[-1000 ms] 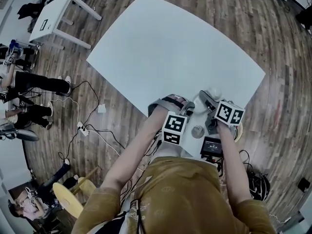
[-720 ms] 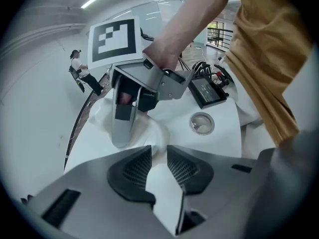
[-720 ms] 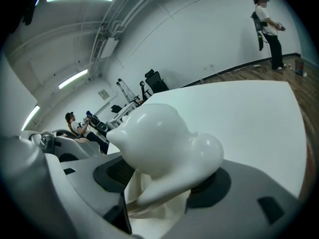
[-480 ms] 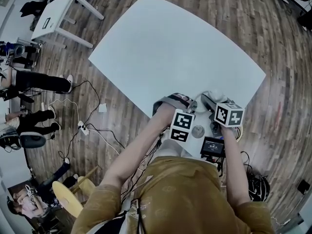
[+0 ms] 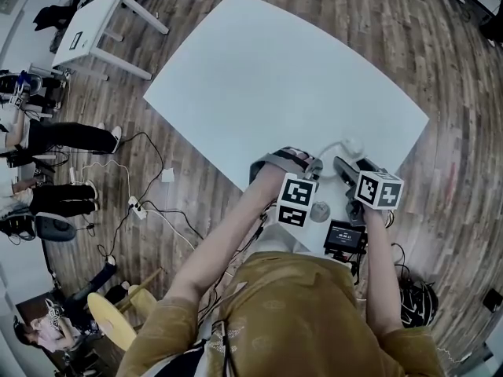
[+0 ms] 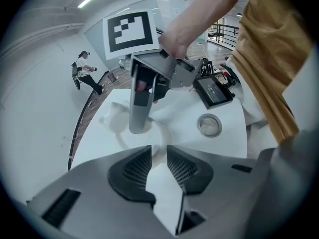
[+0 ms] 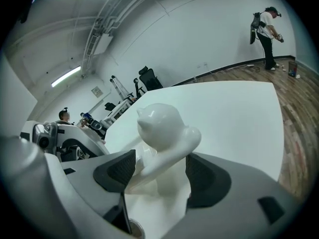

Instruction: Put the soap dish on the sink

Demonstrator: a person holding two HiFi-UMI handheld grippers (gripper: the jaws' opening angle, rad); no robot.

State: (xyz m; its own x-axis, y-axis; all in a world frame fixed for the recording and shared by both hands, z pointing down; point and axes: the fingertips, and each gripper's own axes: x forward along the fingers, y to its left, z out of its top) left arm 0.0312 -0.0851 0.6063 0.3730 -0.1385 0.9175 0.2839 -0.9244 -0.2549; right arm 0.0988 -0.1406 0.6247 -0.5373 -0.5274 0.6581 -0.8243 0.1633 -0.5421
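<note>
The soap dish [image 7: 162, 128] is a glossy white piece with a rounded, eared head. It stands up between the pads of my right gripper [image 7: 159, 171], which is shut on it. In the head view the soap dish [image 5: 350, 146] shows just beyond my right gripper [image 5: 346, 165], near the table's front edge. My left gripper [image 6: 158, 156] points steeply down, and a flat white edge, apparently the sink [image 6: 164, 193], sits pinched between its narrowly parted pads. In the left gripper view the right gripper's finger [image 6: 139, 108] reaches down onto white shapes that blend with the tabletop.
A round metal ring [image 6: 209, 124] and a black device with a screen [image 6: 213, 91] lie on the white table [image 5: 275, 77] by my body. Cables run over the wooden floor at the left. People stand at the far left by a small white table [image 5: 94, 22].
My right gripper has swung a little to the right and rolled, carrying the soap dish with it. The left gripper has stayed where it was.
</note>
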